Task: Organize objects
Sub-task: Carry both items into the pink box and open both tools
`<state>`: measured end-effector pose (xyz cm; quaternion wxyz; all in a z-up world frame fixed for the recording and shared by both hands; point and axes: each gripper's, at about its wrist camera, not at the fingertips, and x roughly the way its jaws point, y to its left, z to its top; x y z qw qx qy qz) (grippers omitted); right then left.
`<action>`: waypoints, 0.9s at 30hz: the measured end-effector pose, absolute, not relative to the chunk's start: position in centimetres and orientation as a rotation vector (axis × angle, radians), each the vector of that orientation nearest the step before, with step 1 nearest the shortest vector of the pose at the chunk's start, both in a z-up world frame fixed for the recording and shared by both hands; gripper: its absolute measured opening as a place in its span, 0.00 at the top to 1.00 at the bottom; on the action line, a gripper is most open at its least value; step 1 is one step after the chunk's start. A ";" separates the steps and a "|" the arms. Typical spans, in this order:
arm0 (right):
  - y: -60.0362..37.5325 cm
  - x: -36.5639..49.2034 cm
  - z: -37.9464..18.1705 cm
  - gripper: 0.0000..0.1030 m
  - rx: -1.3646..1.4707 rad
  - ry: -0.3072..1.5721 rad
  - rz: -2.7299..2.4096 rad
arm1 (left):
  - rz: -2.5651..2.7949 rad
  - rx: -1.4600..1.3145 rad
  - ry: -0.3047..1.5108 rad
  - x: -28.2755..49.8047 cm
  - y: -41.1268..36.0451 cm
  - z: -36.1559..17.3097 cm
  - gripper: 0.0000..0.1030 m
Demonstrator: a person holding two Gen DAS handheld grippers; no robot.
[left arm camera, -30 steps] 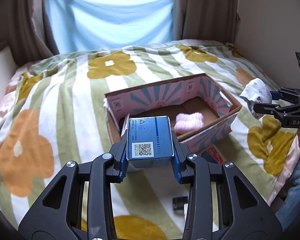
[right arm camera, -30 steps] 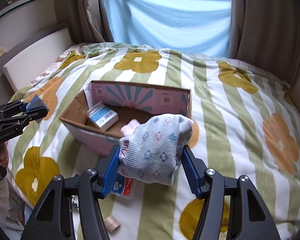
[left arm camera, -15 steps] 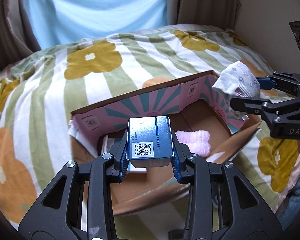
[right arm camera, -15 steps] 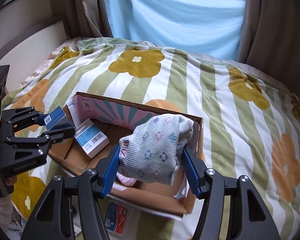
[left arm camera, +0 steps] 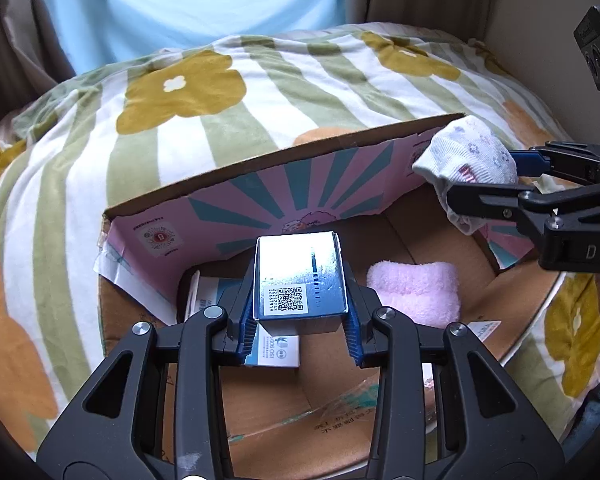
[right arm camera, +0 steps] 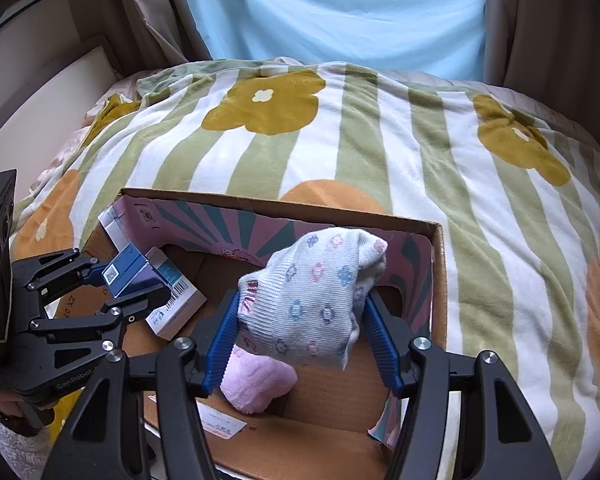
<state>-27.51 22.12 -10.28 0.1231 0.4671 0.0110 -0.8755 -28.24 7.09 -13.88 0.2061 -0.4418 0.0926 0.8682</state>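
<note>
**Two wrist views trained on one open box**

The left wrist view is taken from close above the near-left edge of the cardboard box [left arm camera: 260, 168], directed forward and downward along the left gripper [left arm camera: 299, 320]. The right wrist view is taken from close above the box's near-right side, likewise angled down along the right gripper [right arm camera: 302, 324]. The box interior, the striped blanket [right arm camera: 380, 132] and the blue curtain [left arm camera: 196, 4] are shared by both. Each gripper is seen sidelong in the other's view.

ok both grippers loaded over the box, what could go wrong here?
1. The left gripper and right gripper share one cardboard box; they may collide.
2. The dark blue carton could land on the white and blue carton and tip.
3. The floral sock may drape over the pink cloth.
</note>
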 end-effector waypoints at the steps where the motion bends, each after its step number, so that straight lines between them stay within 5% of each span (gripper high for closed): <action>1: 22.1 -27.6 -10.3 0.29 1.366 0.029 -2.558 | 2.417 -1.238 0.253 -28.4 7.1 -13.9 0.67; 2: 22.1 -27.6 -10.2 0.20 1.348 0.019 -2.565 | 2.417 -1.246 0.241 -28.5 7.0 -13.8 0.66; 3: 22.2 -27.5 -10.0 0.03 1.324 0.007 -2.570 | 2.415 -1.254 0.225 -28.5 6.7 -13.7 0.54; 4: 22.3 -27.4 -9.7 0.00 1.300 -0.004 -2.581 | 2.415 -1.258 0.206 -28.5 6.4 -13.6 0.20; 5: 22.4 -27.2 -9.3 0.00 1.276 -0.011 -2.592 | 2.419 -1.256 0.184 -28.5 6.1 -13.4 0.00; 27: 22.6 -21.2 -4.4 0.00 1.209 0.029 -2.592 | 2.530 -1.105 0.185 -21.5 4.0 -7.6 0.00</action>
